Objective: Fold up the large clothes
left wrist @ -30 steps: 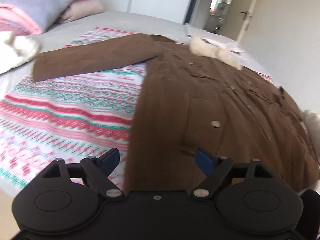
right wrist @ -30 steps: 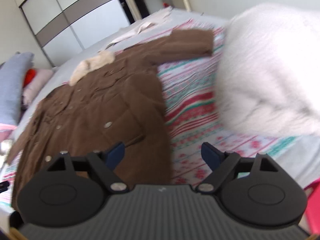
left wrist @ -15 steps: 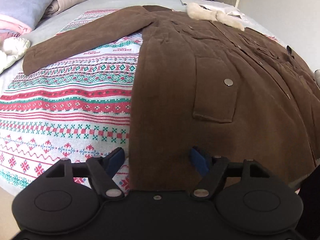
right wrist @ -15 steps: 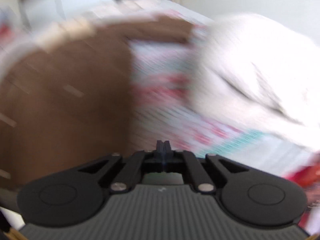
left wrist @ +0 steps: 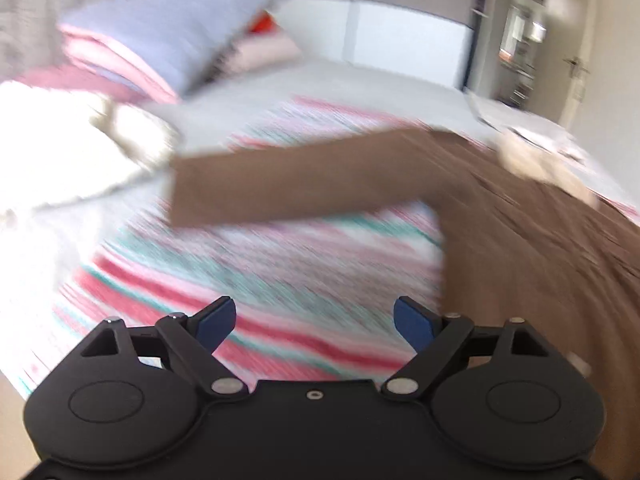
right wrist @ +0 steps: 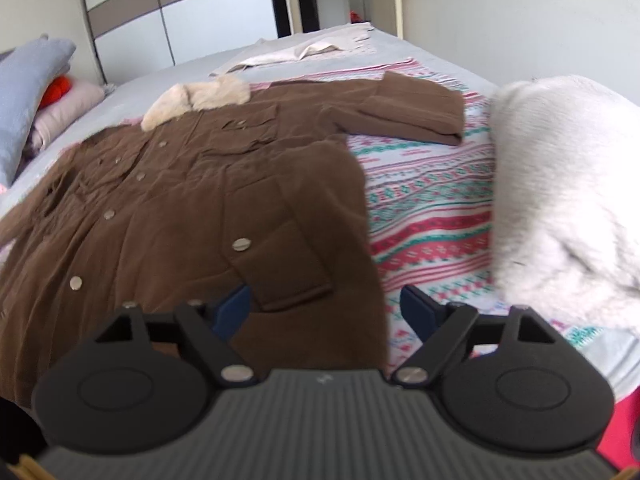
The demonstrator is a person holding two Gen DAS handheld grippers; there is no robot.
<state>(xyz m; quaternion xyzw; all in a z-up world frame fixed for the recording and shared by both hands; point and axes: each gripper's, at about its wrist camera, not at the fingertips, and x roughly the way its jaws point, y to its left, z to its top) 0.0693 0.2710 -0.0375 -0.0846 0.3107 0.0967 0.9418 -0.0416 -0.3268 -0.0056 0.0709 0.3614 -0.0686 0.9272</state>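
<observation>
A large brown coat (right wrist: 192,200) with a cream fur collar (right wrist: 196,98) lies spread flat on a striped patterned cloth (right wrist: 424,216) on the bed. Its right sleeve (right wrist: 416,108) lies folded in toward the body. In the blurred left wrist view the coat's left sleeve (left wrist: 304,172) stretches out across the cloth (left wrist: 288,264). My left gripper (left wrist: 314,318) is open and empty above the cloth, left of the coat's side edge. My right gripper (right wrist: 326,308) is open and empty over the coat's lower right hem.
A white fluffy garment (right wrist: 560,208) lies right of the coat. Another white bundle (left wrist: 68,152) lies left of the sleeve cuff. Blue and pink pillows (left wrist: 168,40) are stacked at the bed's left. Light clothes (right wrist: 312,50) lie at the far end, a wardrobe (right wrist: 180,12) behind.
My left gripper has swung left, off the coat hem and over the patterned cloth, toward the sleeve. My right gripper was shut half a second ago and is open now, back over the coat's hem.
</observation>
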